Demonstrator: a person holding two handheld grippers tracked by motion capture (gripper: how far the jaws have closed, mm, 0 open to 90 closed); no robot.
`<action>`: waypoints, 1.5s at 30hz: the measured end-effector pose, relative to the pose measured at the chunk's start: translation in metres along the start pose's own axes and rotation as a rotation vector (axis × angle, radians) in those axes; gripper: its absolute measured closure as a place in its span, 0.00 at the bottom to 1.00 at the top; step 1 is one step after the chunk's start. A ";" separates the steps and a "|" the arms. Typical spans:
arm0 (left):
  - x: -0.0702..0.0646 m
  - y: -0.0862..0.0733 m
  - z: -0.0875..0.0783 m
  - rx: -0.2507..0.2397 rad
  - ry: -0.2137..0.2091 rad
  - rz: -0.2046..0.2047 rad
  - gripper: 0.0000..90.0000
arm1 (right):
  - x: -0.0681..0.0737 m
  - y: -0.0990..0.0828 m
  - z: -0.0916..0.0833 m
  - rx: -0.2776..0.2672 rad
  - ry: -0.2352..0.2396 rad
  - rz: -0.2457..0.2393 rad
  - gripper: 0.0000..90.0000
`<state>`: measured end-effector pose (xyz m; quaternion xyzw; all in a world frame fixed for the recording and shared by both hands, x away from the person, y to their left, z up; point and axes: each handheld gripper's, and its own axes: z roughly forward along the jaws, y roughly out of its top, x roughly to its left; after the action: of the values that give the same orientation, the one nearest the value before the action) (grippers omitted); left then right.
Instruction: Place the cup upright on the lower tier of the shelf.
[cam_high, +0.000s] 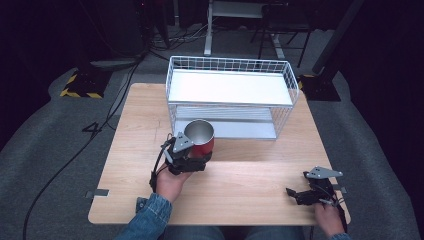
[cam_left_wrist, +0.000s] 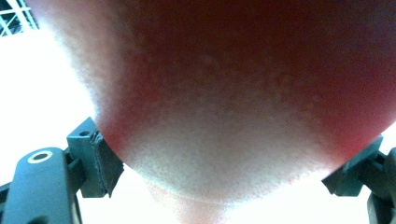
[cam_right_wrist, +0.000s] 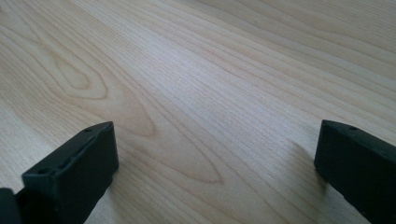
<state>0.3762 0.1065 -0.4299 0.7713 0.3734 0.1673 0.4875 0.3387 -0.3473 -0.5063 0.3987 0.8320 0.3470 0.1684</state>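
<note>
Left gripper (cam_high: 192, 161), clamped on a red cup (cam_high: 201, 140) with a metal interior (both pads press its wall in the left gripper view), holds it near the middle of the wooden table (cam_high: 250, 175), just in front of the white wire rack (cam_high: 230, 95). Right gripper (cam_high: 306, 194), jaws spread wide with nothing between them, rests at the near right corner

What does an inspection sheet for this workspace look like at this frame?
Surface: wooden table, light grain.
Job's things: red cup with metal inside, held off the table; white wire rack behind it.
Clutter: nothing seen.
Grippers: left gripper shut on the cup; right gripper open, low over the table near its right front corner.
Cables: black cables on the floor at left.
Surroundings: grey carpet, dark room, stand bases.
</note>
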 end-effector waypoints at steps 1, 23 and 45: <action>0.000 0.003 0.005 0.003 -0.005 0.003 0.19 | 0.000 0.000 0.000 0.000 0.000 0.000 0.00; -0.005 0.029 0.069 -0.021 0.027 0.027 0.19 | 0.000 0.000 0.000 0.000 0.000 0.000 0.00; -0.006 0.042 0.133 0.001 0.088 0.004 0.19 | 0.001 0.000 0.000 0.002 0.023 -0.024 0.00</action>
<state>0.4721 0.0085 -0.4547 0.7644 0.3928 0.2018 0.4698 0.3381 -0.3466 -0.5062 0.3850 0.8388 0.3489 0.1626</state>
